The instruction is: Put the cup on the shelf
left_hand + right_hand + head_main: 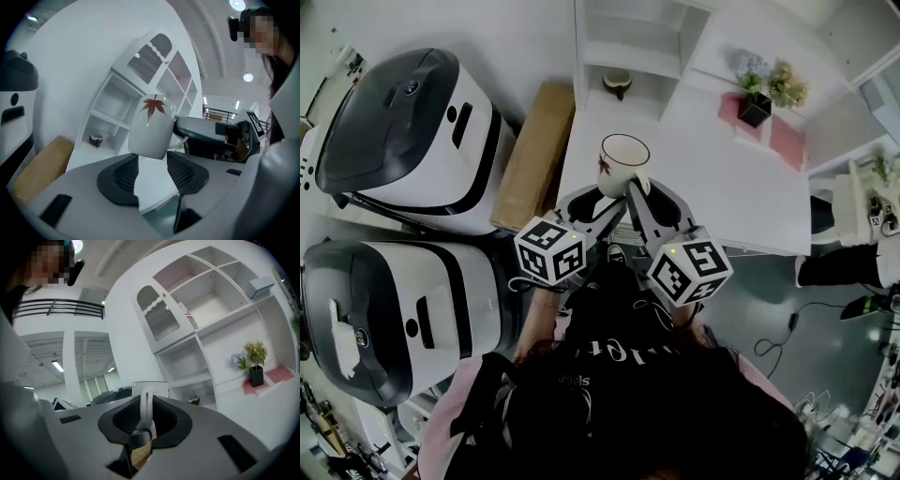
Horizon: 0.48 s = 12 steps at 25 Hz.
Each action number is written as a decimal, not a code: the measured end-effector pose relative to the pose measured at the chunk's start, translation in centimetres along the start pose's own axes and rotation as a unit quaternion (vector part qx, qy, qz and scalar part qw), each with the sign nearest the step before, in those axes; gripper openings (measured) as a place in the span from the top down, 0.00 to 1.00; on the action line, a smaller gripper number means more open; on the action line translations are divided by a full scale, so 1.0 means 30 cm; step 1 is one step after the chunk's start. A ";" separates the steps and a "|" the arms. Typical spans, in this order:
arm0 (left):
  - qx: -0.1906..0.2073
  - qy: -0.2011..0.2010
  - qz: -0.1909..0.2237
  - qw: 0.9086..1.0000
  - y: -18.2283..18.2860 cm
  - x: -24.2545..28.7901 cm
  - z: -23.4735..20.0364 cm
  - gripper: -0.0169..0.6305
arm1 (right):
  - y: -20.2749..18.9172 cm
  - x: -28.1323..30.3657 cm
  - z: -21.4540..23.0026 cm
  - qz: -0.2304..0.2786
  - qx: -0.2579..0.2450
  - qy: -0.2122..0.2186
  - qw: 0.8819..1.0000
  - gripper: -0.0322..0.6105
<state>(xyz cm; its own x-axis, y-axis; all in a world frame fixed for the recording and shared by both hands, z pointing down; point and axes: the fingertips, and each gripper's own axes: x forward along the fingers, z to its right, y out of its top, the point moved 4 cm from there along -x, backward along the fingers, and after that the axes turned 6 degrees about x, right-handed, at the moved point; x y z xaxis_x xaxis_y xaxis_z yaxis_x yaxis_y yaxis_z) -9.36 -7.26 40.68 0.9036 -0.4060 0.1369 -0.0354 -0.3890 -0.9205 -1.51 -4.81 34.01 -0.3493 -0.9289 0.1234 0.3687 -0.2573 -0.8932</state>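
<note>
— Where was the cup [623, 155] when you checked?

— Off the counter [722, 178]; I had it up in the air over the counter's left part, in front of the white shelf [642, 70], not in any compartment; from the head view its mouth faced up at me, and a red leaf showed on its side.

— Which hand-held gripper had it?

— My right hand-held gripper [636, 187]; its jaws were narrow, pinched on the cup's handle [146, 401], which stood upright between the pads in the right gripper view.

— And the other one?

— The left hand-held gripper [595, 202] was spread wide, pads clearly apart; the cup's base sat right at its tips in the left gripper view, leaning a little to the right; I couldn't tell whether the pads touched it.

— Anything already on the shelf?

— A small bowl [617, 82] sat in the lowest left compartment; a potted plant [757, 105] stood further right on the counter, well apart from the cup; a cardboard box [534, 155] lay just beside the counter's left edge.
</note>
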 end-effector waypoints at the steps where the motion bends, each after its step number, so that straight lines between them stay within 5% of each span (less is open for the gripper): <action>1: -0.003 0.001 0.000 1.000 0.001 0.024 -0.016 0.66 | 0.006 0.019 0.026 -0.002 0.006 -0.001 1.000 0.82; 12: -0.022 0.052 -0.003 0.998 0.033 0.188 -0.208 0.71 | 0.057 0.243 0.391 -0.009 0.001 -0.055 0.998 0.82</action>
<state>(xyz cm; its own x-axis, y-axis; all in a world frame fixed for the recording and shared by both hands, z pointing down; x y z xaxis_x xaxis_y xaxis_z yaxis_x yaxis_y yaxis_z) -6.95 -15.10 42.81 0.8545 -0.4863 0.1826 -0.0502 -0.4272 -0.9027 6.68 -15.16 38.45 -0.2581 -0.9481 0.1859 0.3655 -0.2739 -0.8896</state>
